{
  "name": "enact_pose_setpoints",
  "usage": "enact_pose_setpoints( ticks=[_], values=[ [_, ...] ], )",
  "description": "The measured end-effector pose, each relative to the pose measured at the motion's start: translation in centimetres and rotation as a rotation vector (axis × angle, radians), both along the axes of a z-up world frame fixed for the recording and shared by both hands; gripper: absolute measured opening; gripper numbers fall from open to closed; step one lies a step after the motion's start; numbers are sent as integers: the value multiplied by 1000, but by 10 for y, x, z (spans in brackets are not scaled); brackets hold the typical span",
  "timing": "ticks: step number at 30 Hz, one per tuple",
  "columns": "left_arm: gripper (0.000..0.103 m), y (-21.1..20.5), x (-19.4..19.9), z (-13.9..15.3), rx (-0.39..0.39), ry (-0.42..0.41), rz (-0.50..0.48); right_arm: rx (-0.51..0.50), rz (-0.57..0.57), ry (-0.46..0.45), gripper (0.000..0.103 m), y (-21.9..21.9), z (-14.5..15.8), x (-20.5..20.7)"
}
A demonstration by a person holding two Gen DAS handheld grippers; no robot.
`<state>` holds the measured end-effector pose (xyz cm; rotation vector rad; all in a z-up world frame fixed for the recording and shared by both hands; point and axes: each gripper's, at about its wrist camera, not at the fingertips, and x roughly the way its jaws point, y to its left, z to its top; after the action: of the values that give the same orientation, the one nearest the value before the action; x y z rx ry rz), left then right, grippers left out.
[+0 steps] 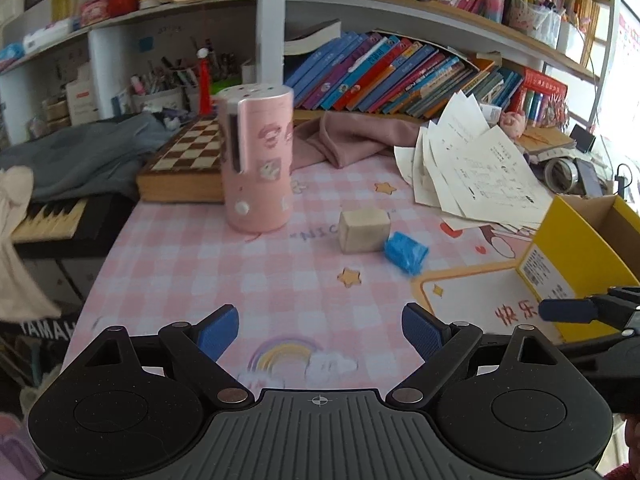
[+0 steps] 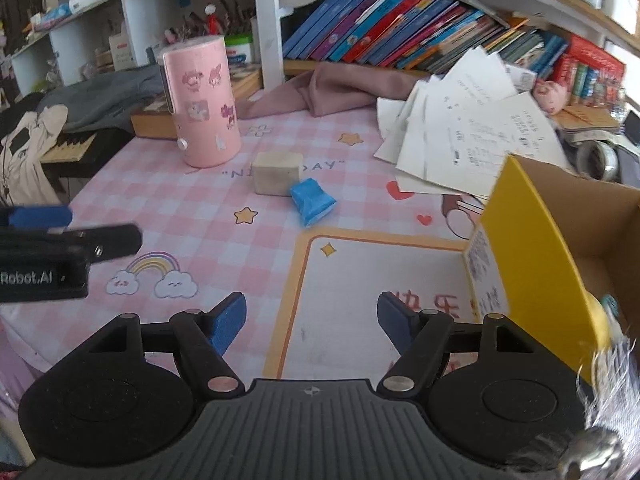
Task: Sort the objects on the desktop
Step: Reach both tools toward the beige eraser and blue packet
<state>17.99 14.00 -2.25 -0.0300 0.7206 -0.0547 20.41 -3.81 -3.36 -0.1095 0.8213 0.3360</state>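
Pink checked mat (image 2: 168, 200) covers the worktop. Chessboard box (image 1: 184, 168) lies at the far left edge, a grey garment (image 1: 88, 152) beside it, over a keyboard (image 1: 48, 216). Pink cloth (image 2: 320, 92) bunched below the row of books (image 1: 392, 76) on the lower shelf. Loose printed sheets (image 2: 472, 124) fanned at right. Tape roll (image 2: 598, 158) sits further right.

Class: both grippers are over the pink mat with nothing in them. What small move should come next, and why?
Probably ease the open right gripper forward to the blue packet: it lies loose on the mat beside the wooden block, and the yellow cardboard box stands open to the right.
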Motion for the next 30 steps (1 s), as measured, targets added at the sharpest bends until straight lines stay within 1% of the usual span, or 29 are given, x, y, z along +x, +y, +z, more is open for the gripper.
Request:
enact_pose_setpoints(
  ticks=[4,7,9,12,16,19,22,24,25,27,28,30],
  values=[
    [91,-6,34,-1,21,8,-14,2,29,7,71,5,-9,27],
    [91,-6,60,-2,16,11,-5,4,45,11,71,10,-17,48],
    [91,-6,80,-4,14,24,7,8,52,16,71,13,-20,61],
    [91,-9,106,-9,4,48,-1,11,58,12,71,19,-25,80],
    [91,-19,141,-19,-17,100,-42,-2,63,9,69,25,-32,100],
    [91,-32,162,-28,-24,145,-94,-14,66,17,69,26,-37,109],
    [88,-47,177,-39,18,170,-126,-27,73,10,68,27,-40,116],
    [87,-53,185,-45,32,187,-133,-34,82,1,68,29,-41,119],
    [85,-55,187,-48,32,194,-135,-39,88,-4,68,30,-42,120],
    [73,-53,192,-52,26,213,-129,-52,100,-21,68,33,-43,123],
    [70,-52,194,-54,20,224,-122,-60,108,-30,68,35,-43,125],
    [56,-45,197,-56,-21,233,-111,-75,125,-48,68,38,-44,127]
  ],
)
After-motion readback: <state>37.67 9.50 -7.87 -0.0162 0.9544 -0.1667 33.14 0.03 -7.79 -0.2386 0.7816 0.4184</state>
